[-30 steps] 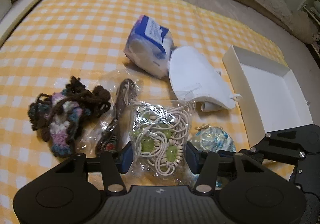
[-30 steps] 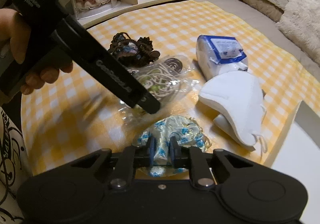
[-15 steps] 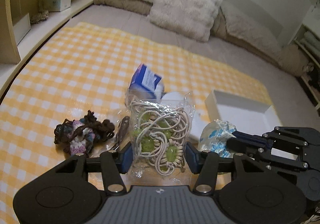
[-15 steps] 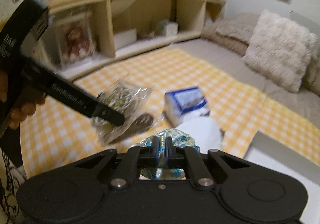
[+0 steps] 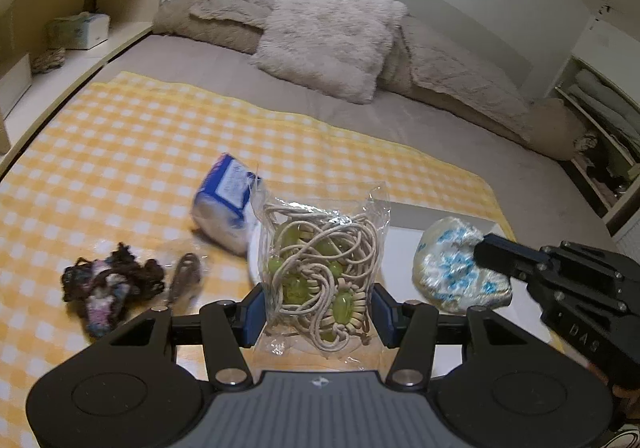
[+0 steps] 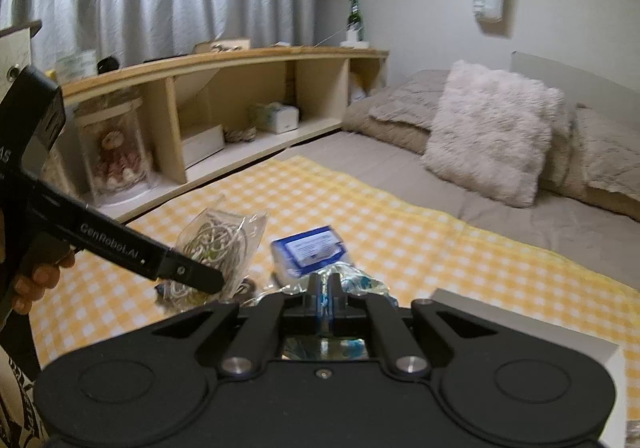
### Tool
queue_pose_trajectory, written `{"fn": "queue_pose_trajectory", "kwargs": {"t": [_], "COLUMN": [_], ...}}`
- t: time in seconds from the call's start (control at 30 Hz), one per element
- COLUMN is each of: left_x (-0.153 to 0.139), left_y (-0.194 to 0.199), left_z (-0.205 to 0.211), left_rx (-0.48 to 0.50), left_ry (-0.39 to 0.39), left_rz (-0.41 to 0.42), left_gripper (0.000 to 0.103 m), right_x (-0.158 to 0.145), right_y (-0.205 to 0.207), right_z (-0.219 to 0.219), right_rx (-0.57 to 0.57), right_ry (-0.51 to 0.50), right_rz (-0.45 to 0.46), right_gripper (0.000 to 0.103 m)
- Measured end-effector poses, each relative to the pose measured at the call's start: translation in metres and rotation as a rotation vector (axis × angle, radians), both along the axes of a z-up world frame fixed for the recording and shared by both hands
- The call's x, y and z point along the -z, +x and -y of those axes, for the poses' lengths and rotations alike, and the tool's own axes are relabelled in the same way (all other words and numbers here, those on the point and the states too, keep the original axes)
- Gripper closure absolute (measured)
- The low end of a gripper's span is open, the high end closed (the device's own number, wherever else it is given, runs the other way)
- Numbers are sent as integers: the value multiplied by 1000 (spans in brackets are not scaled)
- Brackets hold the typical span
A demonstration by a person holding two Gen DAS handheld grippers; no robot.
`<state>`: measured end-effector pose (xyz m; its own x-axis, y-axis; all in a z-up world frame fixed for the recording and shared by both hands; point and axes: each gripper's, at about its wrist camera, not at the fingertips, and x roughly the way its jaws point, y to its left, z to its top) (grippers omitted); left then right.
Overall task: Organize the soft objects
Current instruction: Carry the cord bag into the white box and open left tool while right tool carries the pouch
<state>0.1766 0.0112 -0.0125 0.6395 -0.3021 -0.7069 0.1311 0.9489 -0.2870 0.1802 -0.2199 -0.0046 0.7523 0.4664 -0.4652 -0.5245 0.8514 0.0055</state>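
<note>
My left tool [image 5: 314, 308] grips the cord bag [image 5: 322, 268] aloft; right tool [image 6: 324, 298] pinches the blue-white pouch [image 5: 460, 268], probably above the white box [image 6: 520, 324] at the bed's right edge. I'd lower both gently before letting go.

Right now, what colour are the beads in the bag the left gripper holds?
Translucent yellow-green, among cream cords in the clear bag; the left wrist view shows them best.

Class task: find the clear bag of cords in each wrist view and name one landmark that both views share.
Left wrist: bag of cords at lower centre, between the left gripper's fingers.
Right wrist: bag of cords at left of centre, above the checked cloth.
Shared landmark: blue-and-white pack.
</note>
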Motion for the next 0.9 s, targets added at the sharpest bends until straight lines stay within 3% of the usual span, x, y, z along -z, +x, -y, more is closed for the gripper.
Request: {"fn": "queue_pose_trajectory", "kwargs": {"t": [0.5,0.9], "left_x": [9,43], "left_y": [17,43], "left_z": [73,134], "left_rx": [116,205], "left_ry": [-42,-64], "left_rz": [-17,-129], "left_gripper": [49,49], "right_x": [-2,22], "right_y": [-13,-10], "right_z": [82,151], "right_rx": [193,338], "right_ry": [15,-7], "right_rz": [11,-57], "right_gripper": [100,101]}}
